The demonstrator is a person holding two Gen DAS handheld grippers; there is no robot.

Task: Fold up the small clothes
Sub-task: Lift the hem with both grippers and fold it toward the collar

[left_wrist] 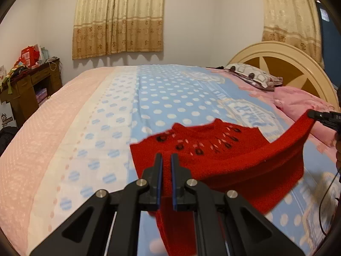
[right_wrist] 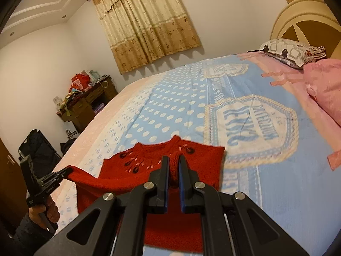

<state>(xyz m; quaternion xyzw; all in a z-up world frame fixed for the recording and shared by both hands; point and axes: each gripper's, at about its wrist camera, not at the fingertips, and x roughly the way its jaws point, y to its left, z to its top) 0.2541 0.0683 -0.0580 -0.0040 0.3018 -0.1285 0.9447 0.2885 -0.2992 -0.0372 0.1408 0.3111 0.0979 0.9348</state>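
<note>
The left hand-held gripper point(left_wrist: 166, 160) is clenched on the near edge of the small red knitted sweater point(left_wrist: 213, 160). The right hand-held gripper point(right_wrist: 174, 162) pinches a bunched bit of the same sweater. Both lift the near part, so it sags between them. The far part with the collar lies on the blue spotted bed cover point(left_wrist: 170, 93). I think the fold is just starting. The collar points to 12 o'clock, and the long way runs from 6 to 12.
</note>
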